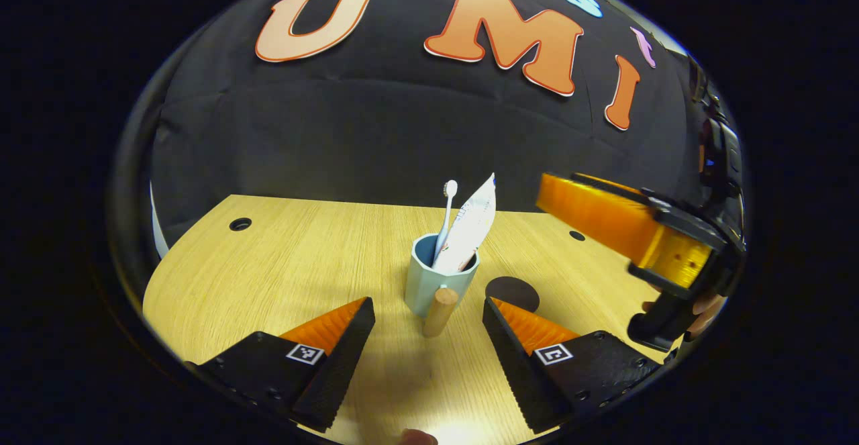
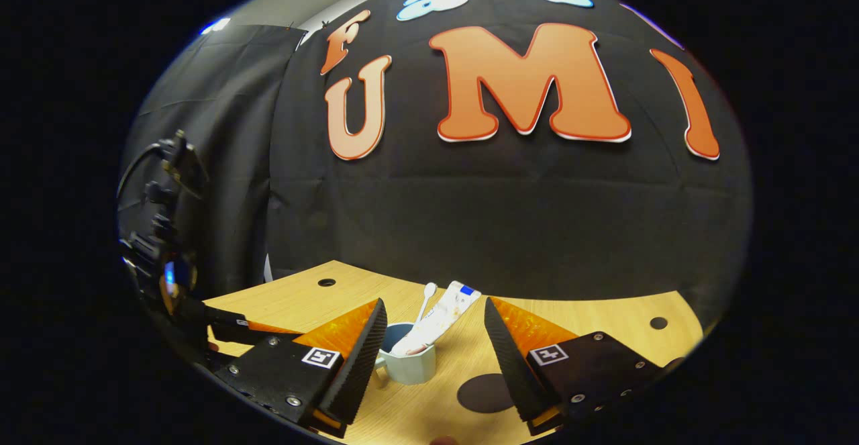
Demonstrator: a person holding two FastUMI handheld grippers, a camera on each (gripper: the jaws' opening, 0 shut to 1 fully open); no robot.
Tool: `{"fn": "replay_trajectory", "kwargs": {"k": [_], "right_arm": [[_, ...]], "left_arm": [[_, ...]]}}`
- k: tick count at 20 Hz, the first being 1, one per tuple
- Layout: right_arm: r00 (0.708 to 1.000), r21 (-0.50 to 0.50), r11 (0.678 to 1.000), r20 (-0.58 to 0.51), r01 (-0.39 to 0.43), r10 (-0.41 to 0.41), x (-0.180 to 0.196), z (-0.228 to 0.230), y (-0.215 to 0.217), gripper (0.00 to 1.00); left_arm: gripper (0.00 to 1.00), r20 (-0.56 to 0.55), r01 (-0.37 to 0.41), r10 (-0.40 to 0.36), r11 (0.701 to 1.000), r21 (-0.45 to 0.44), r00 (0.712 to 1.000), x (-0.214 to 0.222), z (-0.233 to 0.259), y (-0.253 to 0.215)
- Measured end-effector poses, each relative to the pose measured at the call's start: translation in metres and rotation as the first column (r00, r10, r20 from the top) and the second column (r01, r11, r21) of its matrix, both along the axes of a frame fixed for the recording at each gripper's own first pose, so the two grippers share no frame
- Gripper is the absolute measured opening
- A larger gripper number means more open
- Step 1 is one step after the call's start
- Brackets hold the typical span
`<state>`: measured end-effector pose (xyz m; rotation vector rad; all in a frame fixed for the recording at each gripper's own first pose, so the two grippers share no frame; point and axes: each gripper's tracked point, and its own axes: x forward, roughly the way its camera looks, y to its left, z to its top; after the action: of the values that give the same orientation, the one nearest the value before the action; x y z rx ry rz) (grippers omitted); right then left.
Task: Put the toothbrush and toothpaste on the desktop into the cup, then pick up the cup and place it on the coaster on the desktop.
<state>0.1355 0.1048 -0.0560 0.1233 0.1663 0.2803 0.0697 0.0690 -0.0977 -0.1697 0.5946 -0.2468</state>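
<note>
A pale blue cup (image 1: pixel 429 280) stands upright on the wooden desktop (image 1: pixel 282 277), its wooden handle (image 1: pixel 439 312) pointing at me. A white toothbrush (image 1: pixel 448 207) and a white toothpaste tube (image 1: pixel 471 227) stick up out of it. A dark round coaster (image 1: pixel 515 290) lies just right of the cup. My left gripper (image 1: pixel 427 305) is open, with the handle in the gap at its fingertips, untouched. My right gripper (image 2: pixel 435 307) hangs open above and behind the cup (image 2: pixel 409 363), toothpaste (image 2: pixel 439 321) and coaster (image 2: pixel 484 392). The right gripper (image 1: pixel 621 227) hovers right of the cup.
Round holes (image 1: pixel 239 223) (image 1: pixel 577 235) mark the back of the desktop. A hand (image 1: pixel 704 311) holds the right gripper at the right edge. The left gripper's body (image 2: pixel 168 277) shows at the far left of the right gripper view. The booth's black cloth wall rises behind the desk.
</note>
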Motion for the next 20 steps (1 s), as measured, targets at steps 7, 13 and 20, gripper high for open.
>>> {"fn": "replay_trajectory", "kwargs": {"k": [7, 13, 20], "right_arm": [[0.992, -0.015, 0.999, 0.116, 0.047, -0.045, -0.059, 0.065, -0.055, 0.95], [0.983, -0.042, 0.995, 0.169, 0.086, -0.077, -0.094, 0.094, -0.100, 0.95], [0.979, -0.071, 0.993, 0.186, 0.093, -0.079, -0.123, 0.088, -0.116, 0.96]], "left_arm": [[0.97, -0.156, 0.060, -0.055, 0.998, 0.026, 0.986, 0.022, -0.006, -0.030], [0.98, -0.408, 0.105, -0.059, 0.990, 0.093, 0.911, 0.031, -0.037, -0.036], [0.97, -0.560, 0.185, -0.046, 0.963, 0.194, 0.827, 0.032, -0.067, -0.044]]}}
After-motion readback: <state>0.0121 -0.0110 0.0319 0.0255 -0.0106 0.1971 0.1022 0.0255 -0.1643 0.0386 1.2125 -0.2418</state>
